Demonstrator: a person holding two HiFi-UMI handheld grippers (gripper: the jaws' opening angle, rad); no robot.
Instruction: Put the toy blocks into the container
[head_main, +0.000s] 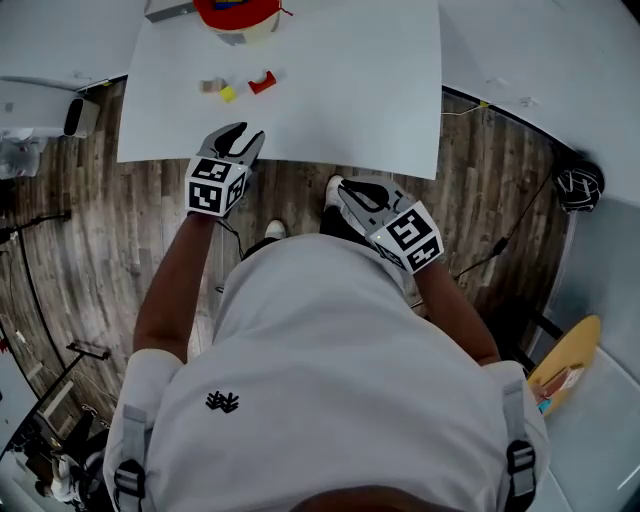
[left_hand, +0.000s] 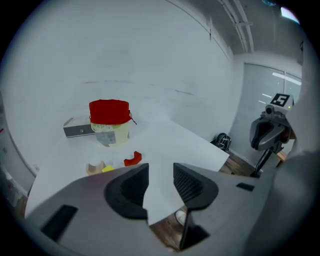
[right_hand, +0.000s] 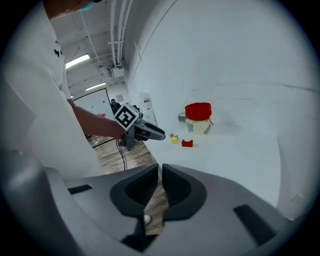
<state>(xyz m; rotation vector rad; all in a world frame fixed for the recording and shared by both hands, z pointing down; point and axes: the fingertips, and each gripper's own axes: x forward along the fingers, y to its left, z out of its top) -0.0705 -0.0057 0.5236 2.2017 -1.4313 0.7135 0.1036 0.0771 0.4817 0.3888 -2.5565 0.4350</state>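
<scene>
Three small blocks lie on the white table (head_main: 340, 90): a red arch (head_main: 262, 82), a yellow cube (head_main: 228, 94) and a tan piece (head_main: 210, 86). Behind them stands the container (head_main: 237, 15), pale with a red top. My left gripper (head_main: 241, 140) hangs at the table's front edge, short of the blocks, its jaws open and empty (left_hand: 161, 182). The left gripper view shows the red arch (left_hand: 133, 159), yellow cube (left_hand: 108, 169), tan piece (left_hand: 94, 168) and container (left_hand: 110, 122) ahead. My right gripper (head_main: 342, 190) is off the table over the floor, jaws shut with nothing in them (right_hand: 160, 187).
A grey box (left_hand: 77, 128) lies just left of the container. Wooden floor (head_main: 300, 200) runs under the table's front edge, with cables and a black round object (head_main: 579, 185) at the right. My shoes (head_main: 276, 229) are on the floor below the grippers.
</scene>
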